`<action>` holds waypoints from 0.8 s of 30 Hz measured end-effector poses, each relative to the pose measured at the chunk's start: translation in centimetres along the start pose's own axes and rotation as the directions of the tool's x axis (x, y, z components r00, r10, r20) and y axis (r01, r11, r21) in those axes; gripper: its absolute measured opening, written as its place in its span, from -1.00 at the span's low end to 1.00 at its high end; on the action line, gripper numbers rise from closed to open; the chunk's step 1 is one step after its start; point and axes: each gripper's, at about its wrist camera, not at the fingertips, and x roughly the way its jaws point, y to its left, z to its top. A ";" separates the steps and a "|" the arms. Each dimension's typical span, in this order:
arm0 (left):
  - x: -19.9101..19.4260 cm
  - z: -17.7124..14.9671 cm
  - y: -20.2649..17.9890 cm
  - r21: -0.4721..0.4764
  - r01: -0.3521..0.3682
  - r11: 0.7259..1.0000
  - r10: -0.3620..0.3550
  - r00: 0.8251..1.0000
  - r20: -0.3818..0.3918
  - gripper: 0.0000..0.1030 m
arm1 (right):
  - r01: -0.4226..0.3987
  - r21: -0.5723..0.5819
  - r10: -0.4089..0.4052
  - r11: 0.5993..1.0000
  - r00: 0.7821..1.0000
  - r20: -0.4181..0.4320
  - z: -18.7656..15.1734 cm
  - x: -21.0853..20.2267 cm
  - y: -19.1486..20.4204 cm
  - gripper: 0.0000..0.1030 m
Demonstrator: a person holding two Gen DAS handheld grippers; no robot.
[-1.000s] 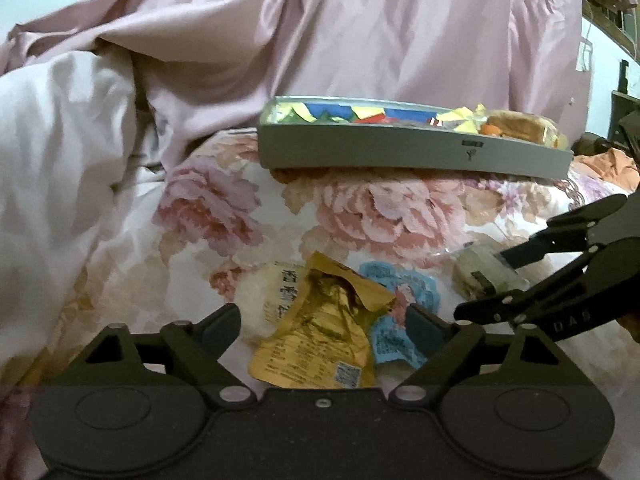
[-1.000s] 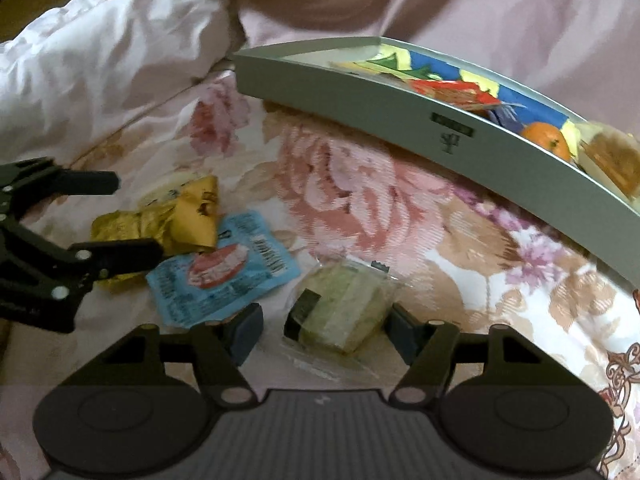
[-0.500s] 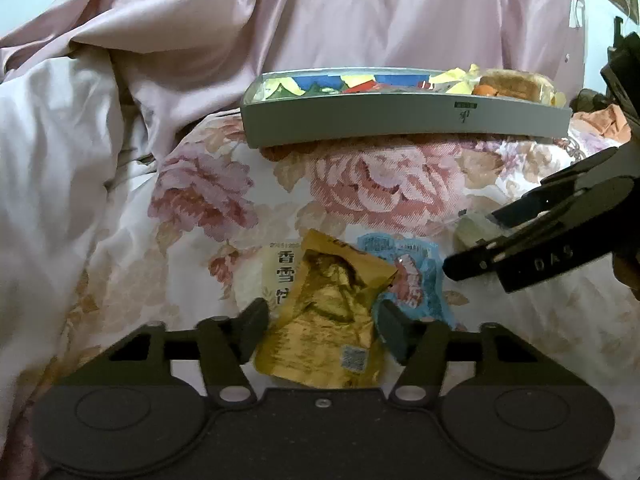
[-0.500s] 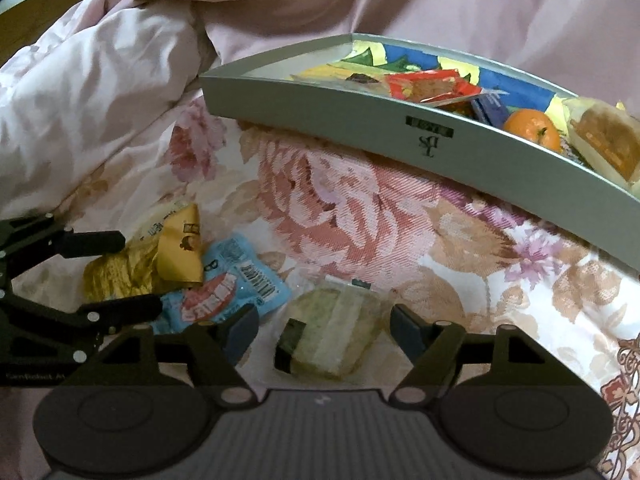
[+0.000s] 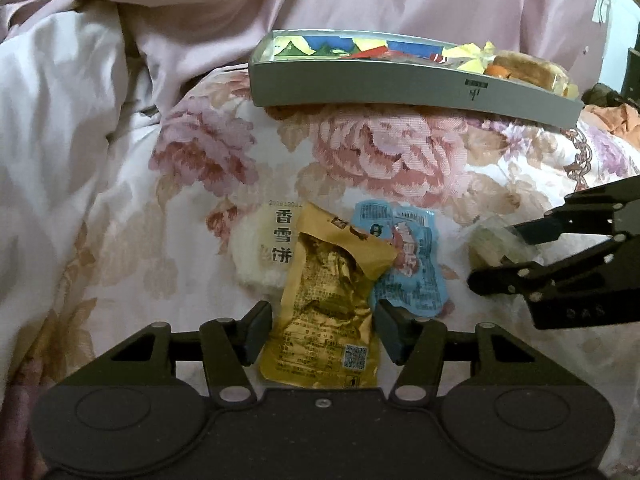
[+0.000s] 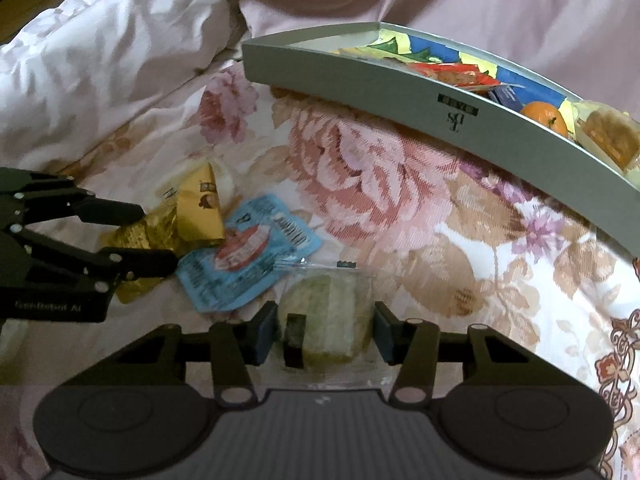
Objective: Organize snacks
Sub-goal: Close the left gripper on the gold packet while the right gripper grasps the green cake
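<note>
A: Start at the left. What lies there?

B: A rumpled pink duvet [image 5: 60,128], then the flowered bedspread [image 5: 380,152]. On it is a white rice cracker pack [image 5: 264,248], partly under a gold foil packet [image 5: 328,300].

A: And the left gripper [image 5: 322,330]?

B: It has come in around the gold packet's lower half. Its jaws stand at a middling gap, one pad at each edge of the foil, and look to be touching it. The packet lies flat on the cloth, not lifted.

A: Next along?

B: A blue snack pouch [image 5: 408,264], its left edge tucked under the gold packet. Then a clear-wrapped pale green cake [image 6: 324,316], sitting between the pads of the right gripper [image 6: 324,334].

A: Gripped?

B: Not yet, I judge. Its jaws are closing, with slivers of gap on both sides, and the wrapper rests on the bedspread.

A: Where must these go?

B: Probably the grey tray [image 6: 360,76] at the back, well apart from this pile. It already holds bright wrappers, an orange [image 6: 544,116] and a wrapped bun [image 6: 608,136].

A: So the step?

B: Picking up, both hands at once. The next move calls for firm pinches, then a lift clear of the tray's wall. The foil may drag the blue pouch, and the cake looks soft, so go gently.
</note>
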 end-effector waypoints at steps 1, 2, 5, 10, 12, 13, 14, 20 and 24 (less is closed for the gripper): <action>0.1 0.0 0.0 0.002 -0.005 1.000 0.005 1.000 0.001 0.24 | -0.006 0.000 0.006 1.000 1.000 -0.001 -0.2 -0.1 0.0 0.06; 0.2 -0.1 0.1 0.001 -0.004 1.000 0.004 1.000 0.000 0.29 | -0.011 0.000 0.011 1.000 1.000 -0.002 -0.3 -0.3 0.1 0.06; 0.5 -0.2 0.1 0.017 0.004 1.000 -0.004 1.000 -0.006 0.35 | -0.016 -0.008 0.016 1.000 1.000 -0.001 -0.6 -0.6 0.2 0.07; 0.7 -0.3 -0.4 0.055 -0.003 0.998 0.003 1.000 -0.005 0.37 | -0.016 0.002 0.016 1.000 1.000 0.001 -0.6 -0.6 0.0 0.13; 0.7 -0.3 -0.3 0.054 0.000 0.999 0.001 1.000 -0.006 0.37 | -0.015 0.004 0.015 1.000 1.000 0.001 -0.6 -0.6 -0.1 0.15; 0.7 -0.3 -0.3 0.054 0.002 0.999 -0.001 1.000 -0.005 0.33 | -0.012 0.004 0.012 1.000 1.000 0.000 -0.6 -0.5 -0.1 0.18; 0.8 -0.3 -0.3 0.054 0.006 0.999 -0.006 1.000 -0.005 0.31 | -0.011 0.005 0.011 1.000 1.000 0.000 -0.6 -0.5 -0.1 0.22; 0.6 -0.4 -0.3 0.032 0.035 0.999 -0.035 0.999 -0.007 0.10 | -0.003 0.025 0.003 1.000 1.000 0.000 -0.9 -0.4 0.1 0.27; 0.6 -0.4 -0.2 0.011 0.048 0.999 -0.047 0.999 -0.009 0.04 | -0.009 0.017 0.009 1.000 1.000 -0.001 -1.1 -0.3 0.6 0.26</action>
